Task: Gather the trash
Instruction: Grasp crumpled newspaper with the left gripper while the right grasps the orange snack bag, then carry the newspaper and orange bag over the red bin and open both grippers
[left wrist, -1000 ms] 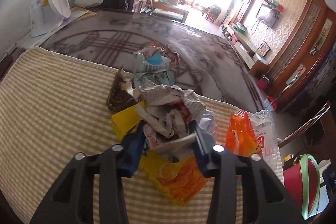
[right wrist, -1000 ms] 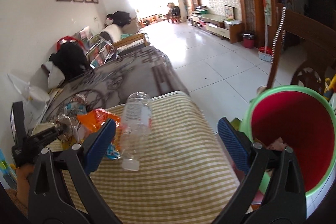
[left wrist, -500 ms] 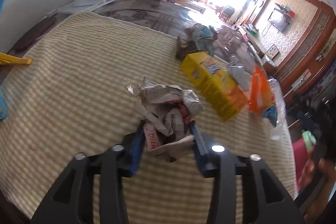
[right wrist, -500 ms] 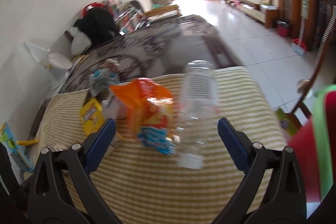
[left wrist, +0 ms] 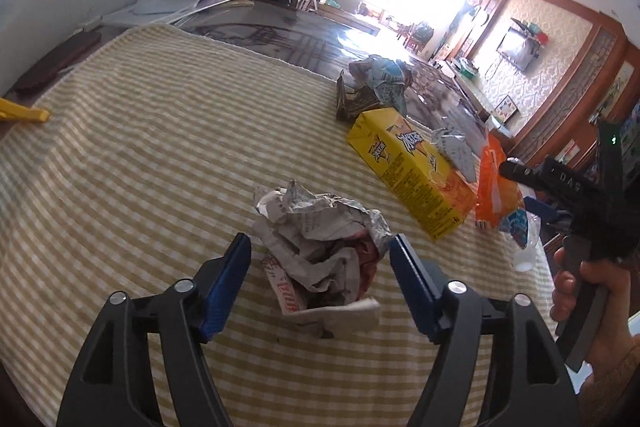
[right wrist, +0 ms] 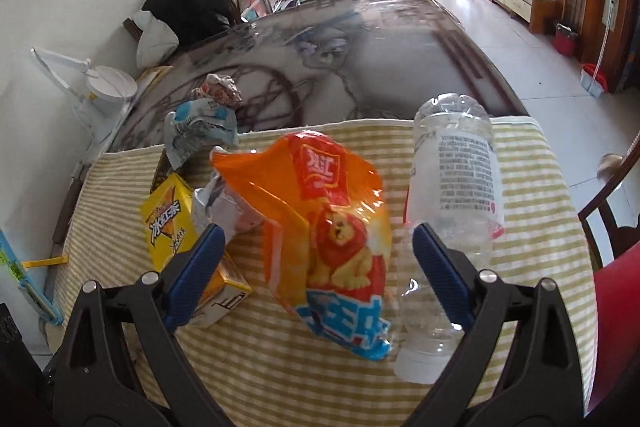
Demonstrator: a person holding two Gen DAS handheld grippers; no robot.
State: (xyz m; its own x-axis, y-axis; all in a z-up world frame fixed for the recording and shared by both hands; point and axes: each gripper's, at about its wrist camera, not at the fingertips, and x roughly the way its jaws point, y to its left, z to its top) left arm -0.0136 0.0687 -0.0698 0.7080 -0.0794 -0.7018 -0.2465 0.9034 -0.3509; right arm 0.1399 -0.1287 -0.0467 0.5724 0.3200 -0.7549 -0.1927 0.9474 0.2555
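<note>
A crumpled newspaper wad point(left wrist: 320, 247) lies on the yellow checked cloth point(left wrist: 160, 155) between the blue pads of my left gripper point(left wrist: 318, 247). Its jaws are opening and the pads stand clear of the paper on both sides. My right gripper point(right wrist: 318, 231) is open and hovers over an orange snack bag point(right wrist: 332, 227), with a pad on either side and not touching it. Beside the bag lie a clear plastic bottle point(right wrist: 456, 187) and a yellow drink carton point(right wrist: 172, 223). In the left wrist view a hand point(left wrist: 592, 291) holds the right gripper at the far right.
A blue-and-white wrapper point(right wrist: 200, 131) and a crumpled ball point(right wrist: 220, 89) sit at the cloth's far edge on the dark glass table point(right wrist: 360, 67). The red bin point(right wrist: 620, 327) shows at the right edge, a wooden chair point(right wrist: 608, 195) behind it. A white lamp point(right wrist: 104, 87) stands at the left.
The left gripper carried the newspaper wad away from the trash pile, set it on bare cloth, and its jaws parted. The right gripper swung from the red bin over to the orange bag.
</note>
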